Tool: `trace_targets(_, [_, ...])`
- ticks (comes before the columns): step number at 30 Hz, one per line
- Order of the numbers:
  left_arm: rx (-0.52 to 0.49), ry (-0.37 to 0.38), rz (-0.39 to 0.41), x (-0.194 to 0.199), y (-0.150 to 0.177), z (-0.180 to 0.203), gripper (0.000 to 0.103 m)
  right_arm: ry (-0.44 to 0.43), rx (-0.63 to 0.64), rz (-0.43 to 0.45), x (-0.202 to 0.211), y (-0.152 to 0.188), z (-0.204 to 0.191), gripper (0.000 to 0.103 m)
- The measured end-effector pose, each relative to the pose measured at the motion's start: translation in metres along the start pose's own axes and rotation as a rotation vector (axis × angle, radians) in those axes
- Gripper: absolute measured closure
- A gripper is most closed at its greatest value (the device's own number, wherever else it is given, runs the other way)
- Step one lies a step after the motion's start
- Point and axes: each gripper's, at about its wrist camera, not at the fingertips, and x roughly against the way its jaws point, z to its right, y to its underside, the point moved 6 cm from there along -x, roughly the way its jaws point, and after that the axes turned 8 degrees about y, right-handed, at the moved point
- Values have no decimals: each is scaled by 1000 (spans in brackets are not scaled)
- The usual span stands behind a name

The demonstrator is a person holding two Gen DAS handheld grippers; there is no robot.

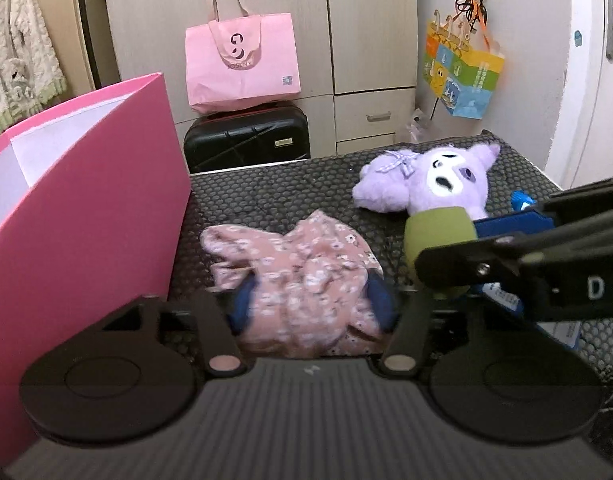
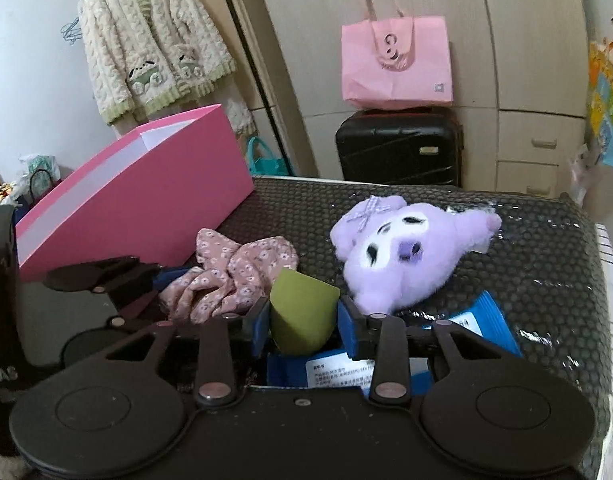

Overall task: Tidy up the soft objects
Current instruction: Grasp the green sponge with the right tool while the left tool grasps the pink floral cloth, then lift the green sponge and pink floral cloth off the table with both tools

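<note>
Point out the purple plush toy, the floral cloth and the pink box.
purple plush toy (image 2: 402,256): right wrist view, on its white face.
floral cloth (image 1: 302,280): left wrist view, on the bunched middle.
pink box (image 2: 146,208): right wrist view, on its long outer side wall.

A pink tote bag (image 2: 396,64) is set on top of 1 black suitcase (image 2: 398,152) before pale cupboards (image 1: 366,32). A fluffy cream cardigan (image 2: 154,44) is hung at the left, and a colourful gift bag (image 1: 462,72) is hung from the wall.
</note>
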Motion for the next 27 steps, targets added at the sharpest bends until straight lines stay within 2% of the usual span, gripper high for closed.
trace_targets(3, [0,9,6,3,1,2,79,15,-9,32,10,2,1,61])
trace_targets(6, [2,14,12,7,2,3,84,25,-23,63,20,3,2,61])
trace_targets(10, [63,81,66,22,-1,3,85,34,-39,86,33,4,3,61])
trace_targets(14, [120,155,76,33,0,4,85,48,-49,108,43,7,1,61])
trace_targets(27, [62,216,136,76,6,15,85,88,-87,106,71,39,-12,61])
